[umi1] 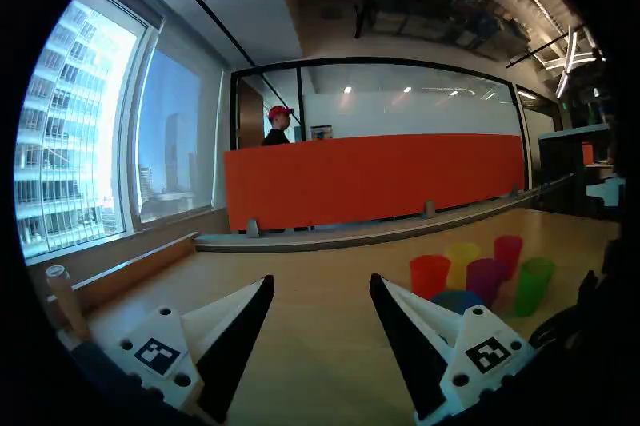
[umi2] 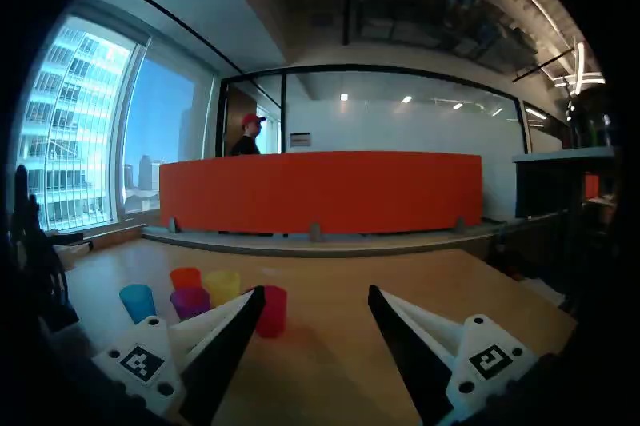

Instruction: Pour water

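Several coloured plastic cups stand bunched on the wooden table. In the left gripper view they sit ahead and to the right: an orange cup (umi1: 430,274), a yellow cup (umi1: 462,258), a pink cup (umi1: 508,254), a purple cup (umi1: 486,280), a green cup (umi1: 534,286) and a blue cup (umi1: 456,300) partly behind my right finger. My left gripper (umi1: 321,280) is open over bare table. In the right gripper view a blue cup (umi2: 138,300), orange cup (umi2: 186,278), yellow cup (umi2: 222,285), purple cup (umi2: 190,300) and red cup (umi2: 272,310) stand ahead-left. My right gripper (umi2: 316,292) is open, holding nothing.
An orange partition (umi1: 376,178) runs along the table's far edge, with a person in a red cap (umi1: 278,124) behind it. Windows line the left side. A brown stick with a pale cap (umi1: 62,298) stands at the near left. Dark gear (umi2: 32,258) sits at the left edge.
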Demonstrator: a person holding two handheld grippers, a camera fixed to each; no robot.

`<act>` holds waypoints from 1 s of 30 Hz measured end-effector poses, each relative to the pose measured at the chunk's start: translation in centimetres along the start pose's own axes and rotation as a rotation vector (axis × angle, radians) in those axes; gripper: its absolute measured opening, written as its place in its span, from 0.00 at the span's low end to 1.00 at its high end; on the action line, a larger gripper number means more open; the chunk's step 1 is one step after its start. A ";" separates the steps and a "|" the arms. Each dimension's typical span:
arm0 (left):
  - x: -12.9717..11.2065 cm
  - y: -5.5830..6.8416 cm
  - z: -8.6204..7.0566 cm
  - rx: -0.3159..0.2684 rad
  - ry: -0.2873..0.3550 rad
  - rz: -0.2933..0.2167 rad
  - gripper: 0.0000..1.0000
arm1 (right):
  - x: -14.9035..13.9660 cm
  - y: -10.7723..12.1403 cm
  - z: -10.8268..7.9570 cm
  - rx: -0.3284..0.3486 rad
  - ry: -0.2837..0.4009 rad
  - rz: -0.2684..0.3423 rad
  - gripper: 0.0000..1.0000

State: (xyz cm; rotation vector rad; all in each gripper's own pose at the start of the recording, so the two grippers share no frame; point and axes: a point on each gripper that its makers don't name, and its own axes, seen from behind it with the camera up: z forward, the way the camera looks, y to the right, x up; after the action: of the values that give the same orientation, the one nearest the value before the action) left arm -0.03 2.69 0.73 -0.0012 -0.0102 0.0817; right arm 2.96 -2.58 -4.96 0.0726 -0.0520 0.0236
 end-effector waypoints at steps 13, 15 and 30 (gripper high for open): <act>-2.0 -0.6 0.0 0.003 0.000 -0.009 0.88 | -0.1 0.1 -0.2 -0.011 -0.001 -0.004 1.00; -2.2 -0.8 0.0 0.007 0.000 -0.009 0.89 | -0.1 0.1 -0.2 -0.011 -0.001 -0.004 1.00; -2.8 -1.4 -0.1 0.012 0.003 -0.042 0.88 | 0.1 -0.8 0.0 -0.004 -0.003 -0.016 1.00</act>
State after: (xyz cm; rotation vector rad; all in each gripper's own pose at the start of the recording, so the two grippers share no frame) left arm -2.76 1.09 0.60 0.0112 -0.0064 0.0398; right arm 3.11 -3.39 -5.05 0.0694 -0.0544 0.0072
